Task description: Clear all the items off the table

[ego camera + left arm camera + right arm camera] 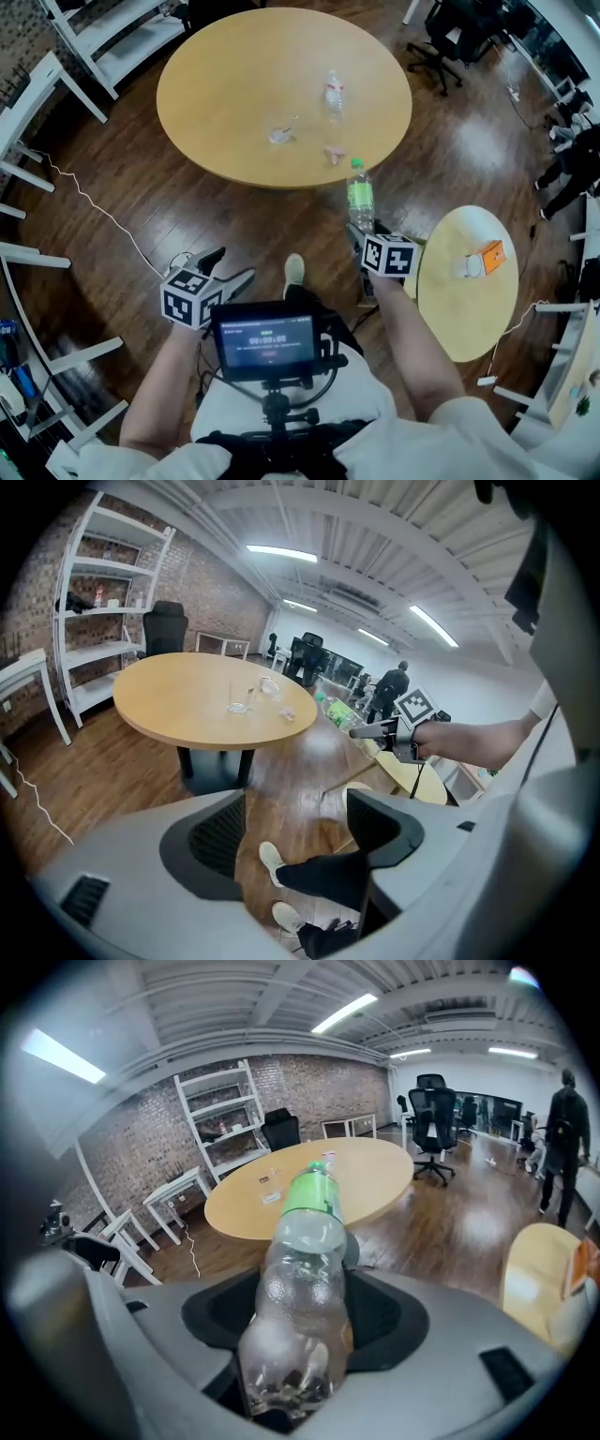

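Observation:
My right gripper [362, 231] is shut on a clear plastic bottle with a green label [360, 195], held over the floor just short of the near edge of the big round wooden table [216, 84]. In the right gripper view the bottle [305, 1288] fills the space between the jaws, cap pointing away. On the table stand a second clear bottle [334, 97], a crumpled clear cup [281, 134] and a small pink scrap [334, 155]. My left gripper [232, 264] hangs lower left, open with nothing between its jaws [298, 827].
A small round table [469, 319] at my right carries an orange box [491, 256] and a white object [472, 267]. White shelving [103, 37] stands far left, an office chair [450, 37] far right. A white cable [94, 206] trails over the wooden floor.

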The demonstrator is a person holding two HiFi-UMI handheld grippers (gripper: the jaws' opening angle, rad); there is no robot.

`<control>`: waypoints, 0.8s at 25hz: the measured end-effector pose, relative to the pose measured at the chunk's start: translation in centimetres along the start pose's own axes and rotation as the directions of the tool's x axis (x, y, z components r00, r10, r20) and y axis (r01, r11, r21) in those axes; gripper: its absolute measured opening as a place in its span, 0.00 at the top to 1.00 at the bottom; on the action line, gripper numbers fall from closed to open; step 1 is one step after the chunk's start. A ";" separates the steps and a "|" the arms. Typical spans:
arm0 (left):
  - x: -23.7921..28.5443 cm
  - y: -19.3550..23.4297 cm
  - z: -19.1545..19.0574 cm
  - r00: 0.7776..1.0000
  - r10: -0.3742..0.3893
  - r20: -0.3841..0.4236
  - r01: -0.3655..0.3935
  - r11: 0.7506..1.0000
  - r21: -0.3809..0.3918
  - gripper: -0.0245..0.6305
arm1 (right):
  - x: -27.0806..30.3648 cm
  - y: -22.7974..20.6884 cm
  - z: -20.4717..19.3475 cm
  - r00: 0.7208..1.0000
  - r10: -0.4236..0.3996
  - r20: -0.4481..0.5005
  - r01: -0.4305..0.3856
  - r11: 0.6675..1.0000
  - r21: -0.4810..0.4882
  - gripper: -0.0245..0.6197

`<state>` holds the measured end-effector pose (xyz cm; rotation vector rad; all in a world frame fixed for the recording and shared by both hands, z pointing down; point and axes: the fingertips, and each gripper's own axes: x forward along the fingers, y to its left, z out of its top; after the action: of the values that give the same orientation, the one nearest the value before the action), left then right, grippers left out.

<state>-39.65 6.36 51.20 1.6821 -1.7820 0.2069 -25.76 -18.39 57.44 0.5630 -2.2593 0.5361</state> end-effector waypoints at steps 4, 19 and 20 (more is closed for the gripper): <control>0.8 2.8 1.4 0.999 0.039 0.002 -0.039 0.998 -0.053 0.45 | 6.7 1.1 4.3 0.998 0.033 -0.055 -0.035 0.999 -0.037 0.51; 6.5 7.1 7.7 0.995 0.085 -0.057 -0.090 0.992 -0.091 0.45 | 23.8 2.0 12.7 0.967 0.059 -0.248 -0.094 0.987 -0.131 0.49; 6.7 7.2 7.8 0.995 0.084 -0.060 -0.090 0.992 -0.091 0.45 | 24.0 2.1 12.9 0.967 0.066 -0.244 -0.100 0.986 -0.131 0.49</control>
<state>-48.77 -2.24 51.29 1.5202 -1.7970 0.2036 -49.27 -29.01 66.46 0.3140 -2.0770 0.4533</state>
